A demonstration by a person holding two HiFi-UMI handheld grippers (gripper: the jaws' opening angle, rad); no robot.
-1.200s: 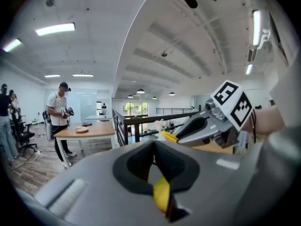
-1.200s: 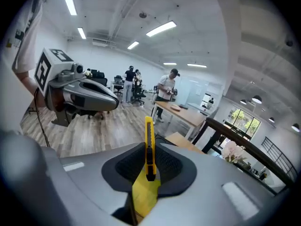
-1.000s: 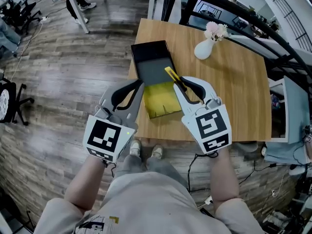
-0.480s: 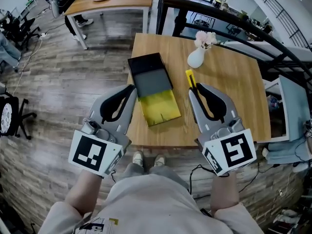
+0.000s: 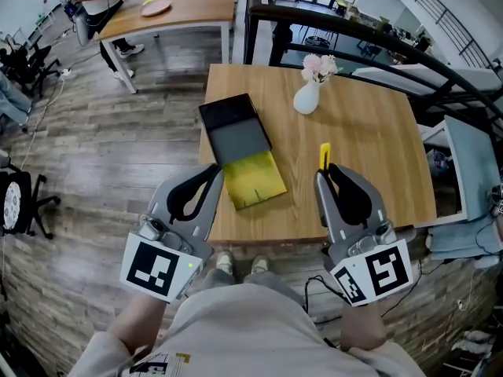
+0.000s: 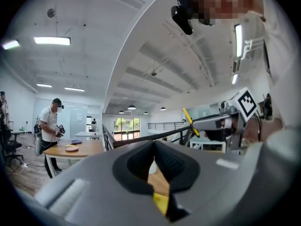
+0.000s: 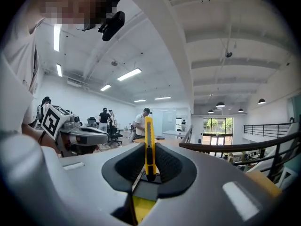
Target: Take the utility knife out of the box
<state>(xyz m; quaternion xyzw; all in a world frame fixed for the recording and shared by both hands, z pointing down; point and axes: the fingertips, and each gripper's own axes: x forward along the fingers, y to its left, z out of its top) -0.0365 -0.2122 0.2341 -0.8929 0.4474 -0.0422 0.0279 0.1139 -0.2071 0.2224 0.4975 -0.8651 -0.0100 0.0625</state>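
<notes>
A wooden table (image 5: pixel 377 151) on a plank floor (image 5: pixel 94 148) carries an open box (image 5: pixel 234 136) and a white vase (image 5: pixel 306 98). The right tool (image 5: pixel 325 176) grips the yellow utility knife (image 5: pixel 324 155), out of the box and to its right. The left tool (image 5: pixel 214 171) is closed and empty.

Open-plan office — wooden tables (image 5: pixel 369 140), swivel chairs (image 5: pixel 17 199), strip lights (image 6: pixel 52 41), black railing (image 5: pixel 354 38)

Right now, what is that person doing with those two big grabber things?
A person holds a gripper in each hand over a wooden table. The right gripper has its jaws shut on a yellow utility knife, held up to the right of the open box. The knife is already out of the box. The left gripper has its jaws together with nothing in them, near the box's front end.
</notes>
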